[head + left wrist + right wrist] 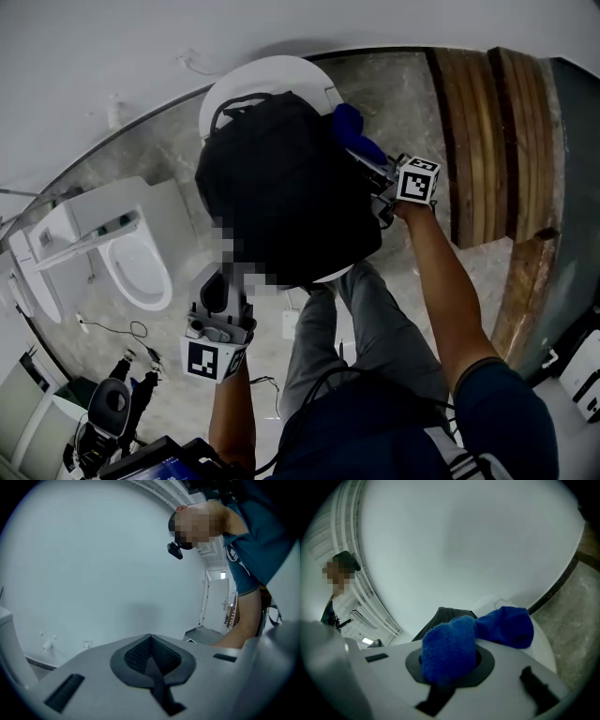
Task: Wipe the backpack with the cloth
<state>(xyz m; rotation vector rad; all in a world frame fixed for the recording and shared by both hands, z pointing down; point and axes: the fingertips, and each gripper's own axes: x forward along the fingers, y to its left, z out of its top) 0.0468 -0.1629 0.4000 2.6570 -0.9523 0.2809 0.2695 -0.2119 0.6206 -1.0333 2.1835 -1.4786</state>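
White round worktop [267, 67] carries the black backpack [281, 187]. We see the blue cloth [454, 653] clamped in the right gripper [375, 183] against the backpack's right flank, seemingly to wipe it; the left gripper [151, 658], jaws together and empty, sits at the lower edge

The bulky black backpack [281, 187] covers most of the round white tabletop [272, 70], reaching its near edge, with the bunched blue cloth [354, 131] at its right side.
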